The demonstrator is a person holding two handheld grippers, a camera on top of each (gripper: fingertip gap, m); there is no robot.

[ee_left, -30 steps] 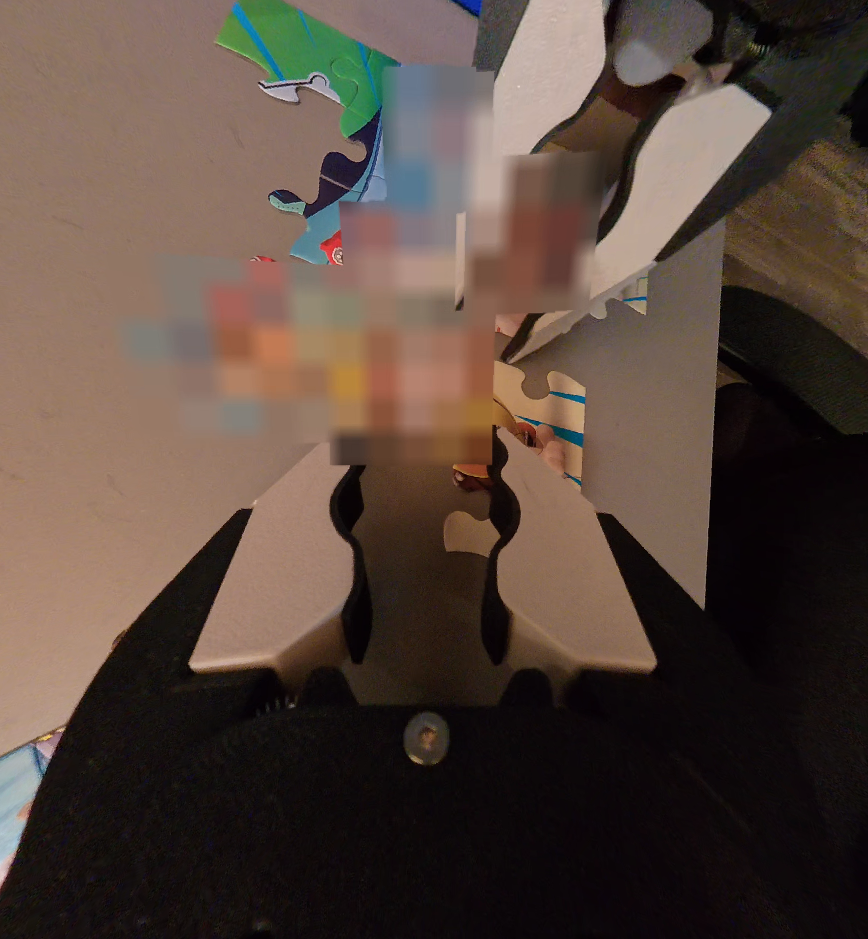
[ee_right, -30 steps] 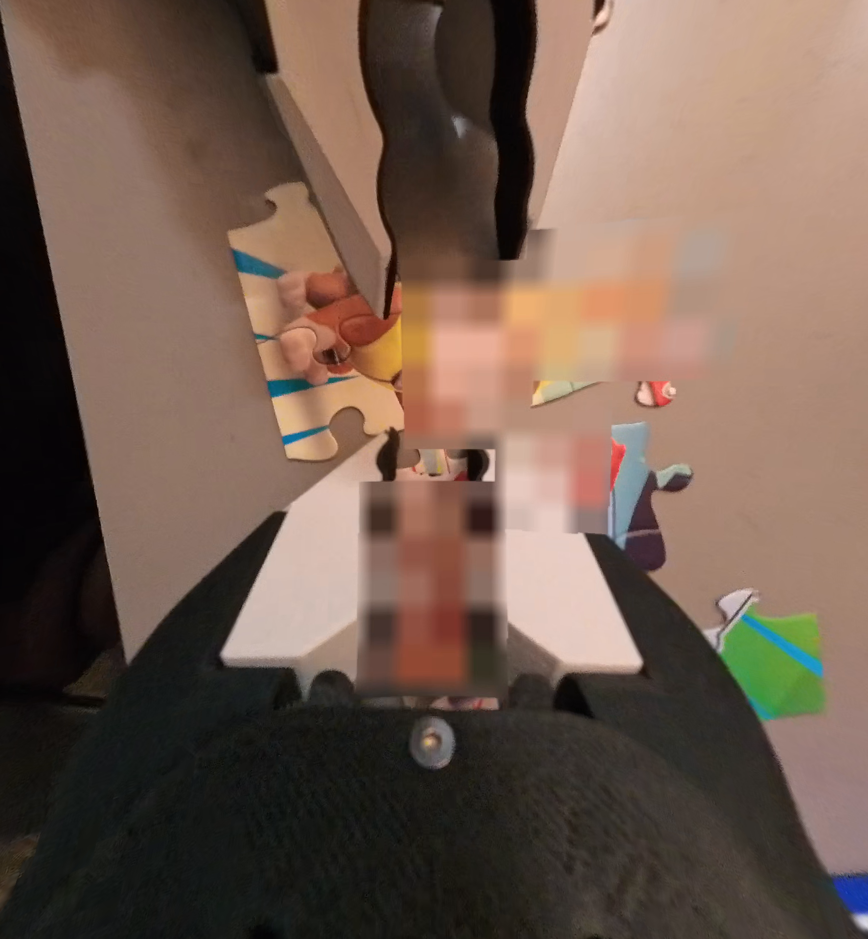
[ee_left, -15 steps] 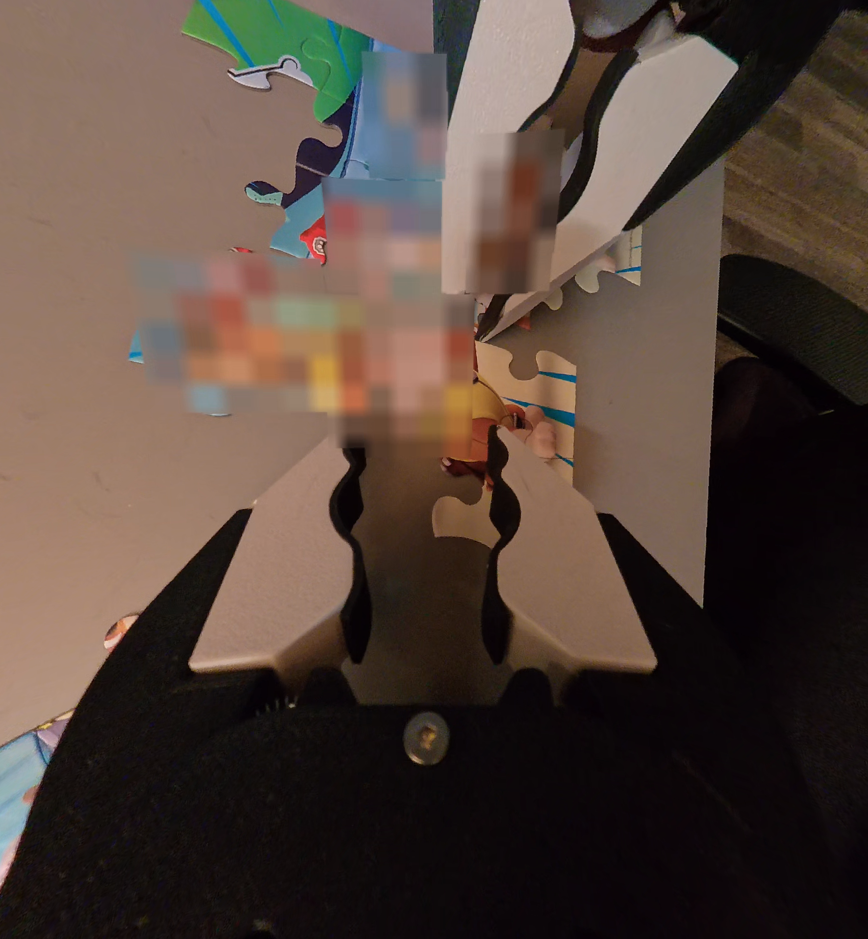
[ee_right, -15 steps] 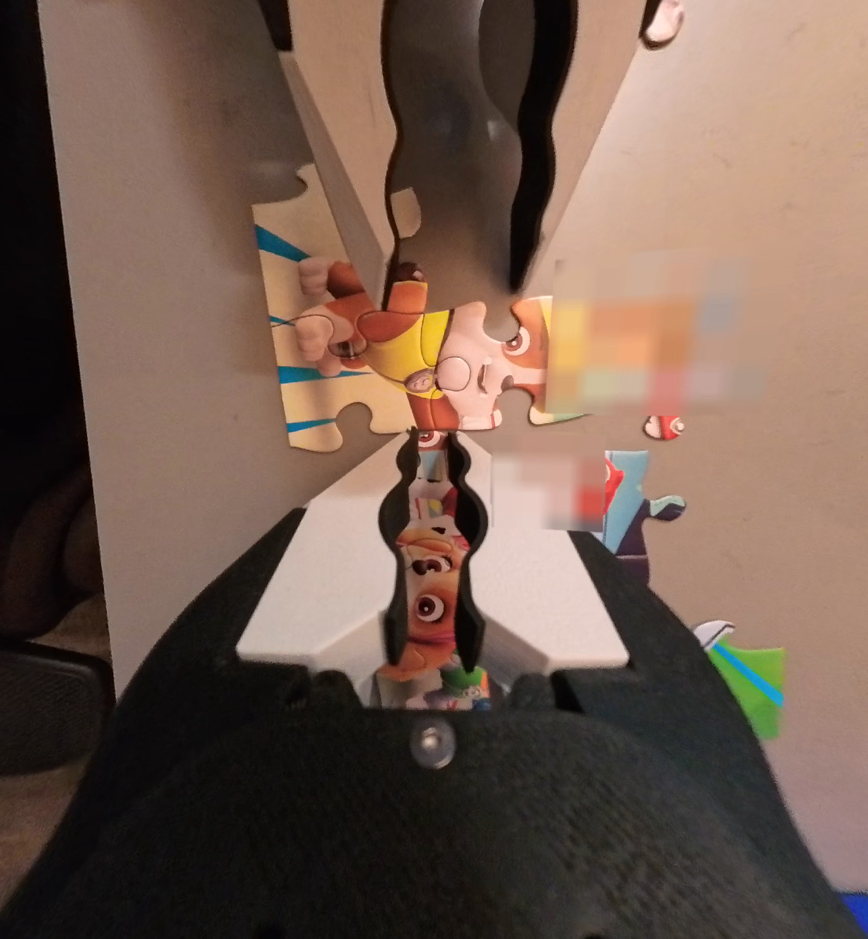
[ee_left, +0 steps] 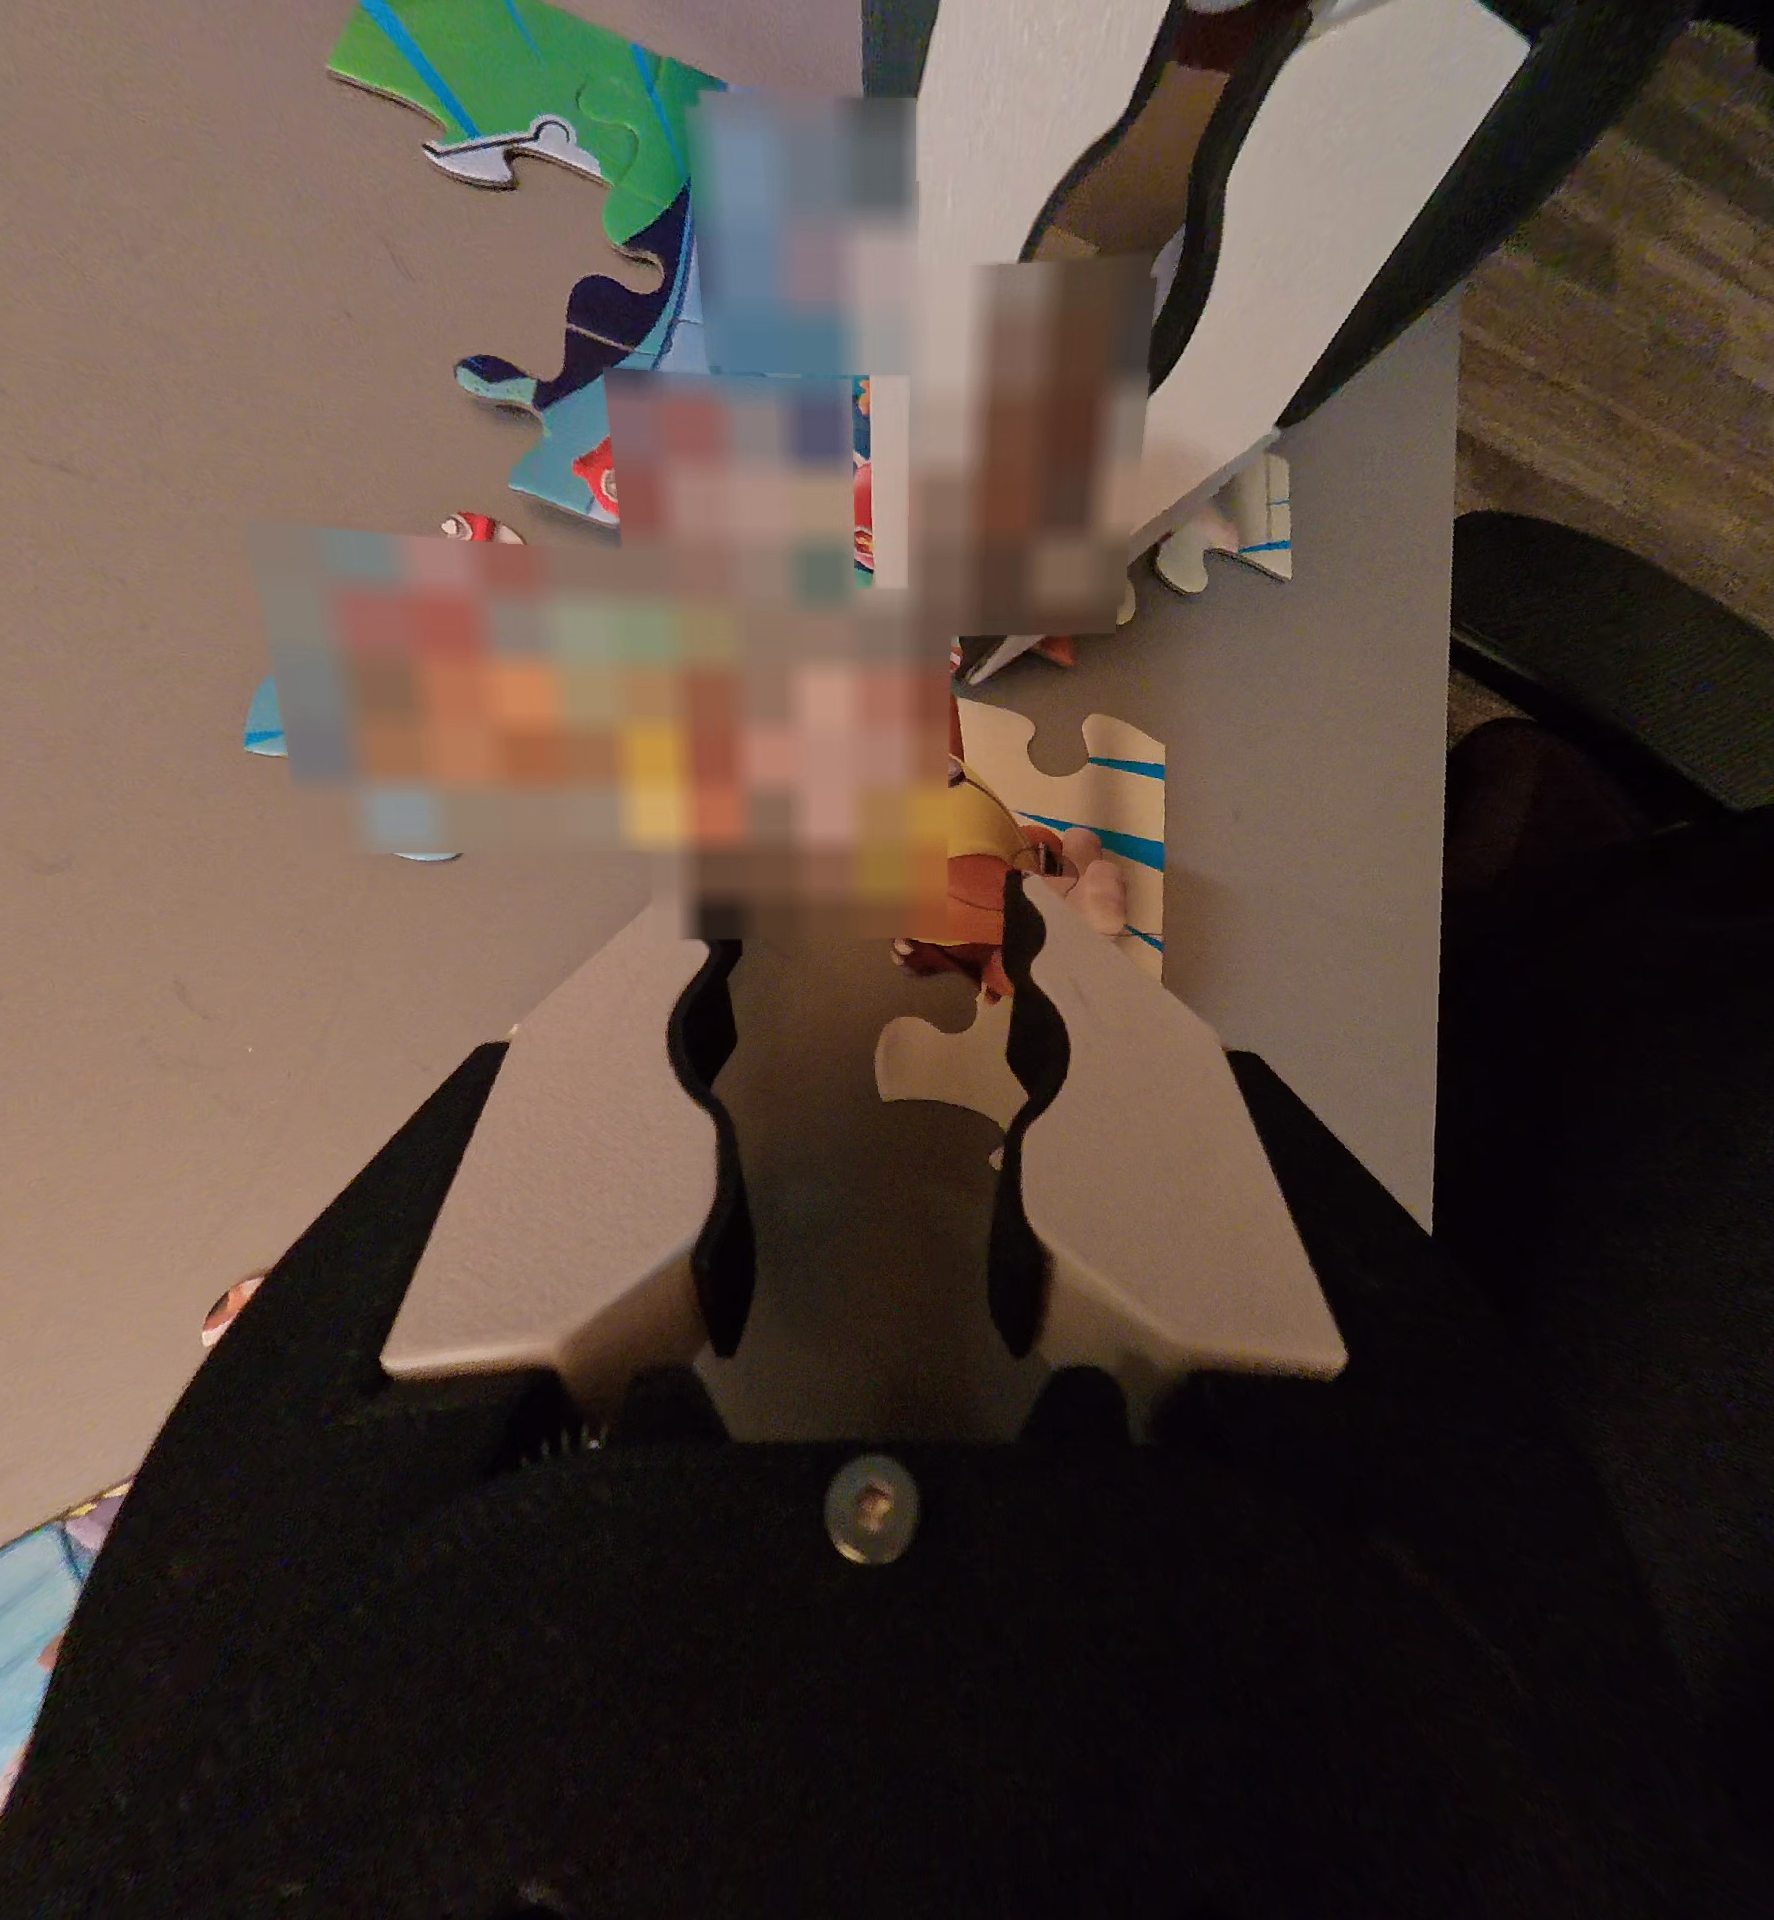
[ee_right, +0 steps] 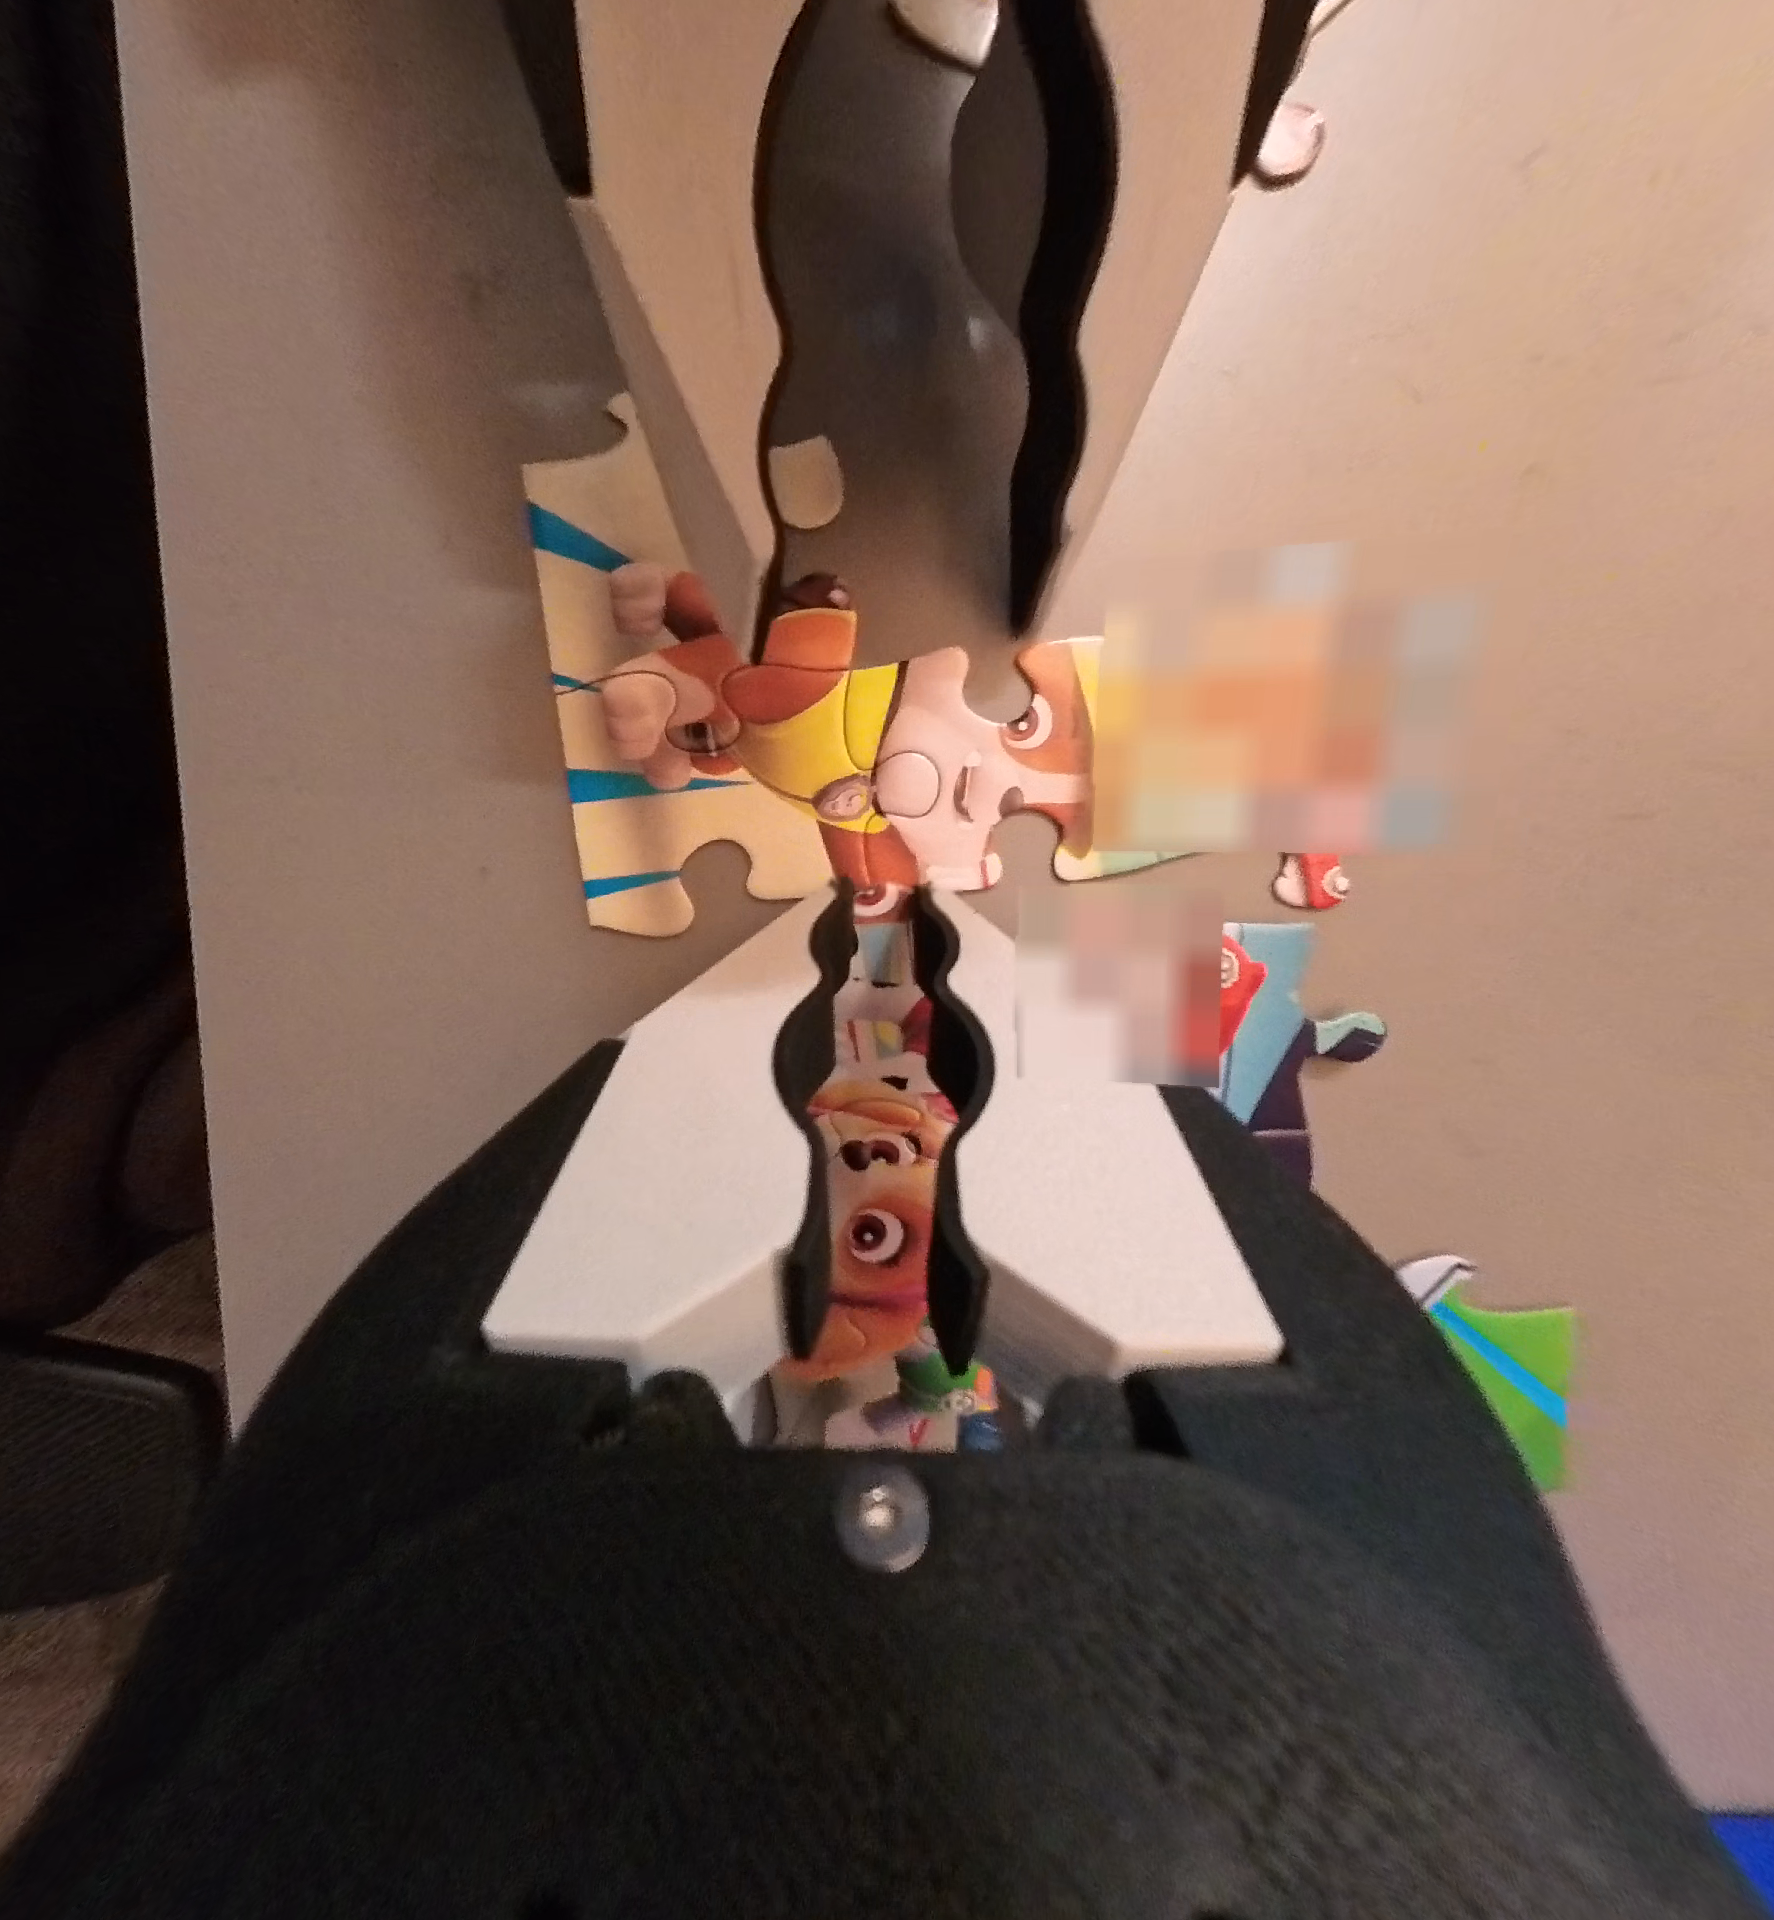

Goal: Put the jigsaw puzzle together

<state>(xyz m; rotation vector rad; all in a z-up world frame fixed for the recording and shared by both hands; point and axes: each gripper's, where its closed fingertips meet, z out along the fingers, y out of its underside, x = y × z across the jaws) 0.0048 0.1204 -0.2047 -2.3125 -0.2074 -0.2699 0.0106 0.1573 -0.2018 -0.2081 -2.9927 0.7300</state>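
My right gripper [ee_right: 883, 894] is shut on a puzzle piece [ee_right: 867, 1216] with a cartoon dog's face, which shows between its black pads. In the left wrist view the piece's brown back [ee_left: 1111, 197] shows between that gripper's fingers [ee_left: 1309, 239]. The right gripper's tips are at the near edge of the joined puzzle pieces [ee_right: 654, 810] with a dog in yellow and blue stripes. My left gripper [ee_left: 867, 925] is open and holds nothing. It faces the right one across the joined pieces [ee_left: 1101, 810], and its right pad [ee_left: 1023, 997] lies over their edge. It also shows in the right wrist view [ee_right: 893, 613].
The grey table's edge [ee_left: 1382, 727] runs close beside the puzzle, with a dark chair [ee_left: 1641, 665] beyond it. Loose pieces lie around: a green one [ee_right: 1506, 1382], a blue and dark one [ee_right: 1278, 1039], a small red one [ee_right: 1314, 878]. Spacing between my two grippers at the tips: around 5 centimetres.
The right gripper's pads came together on the dog-face piece between one second and half a second ago and have stayed on it. The left gripper stays open and has hardly moved.
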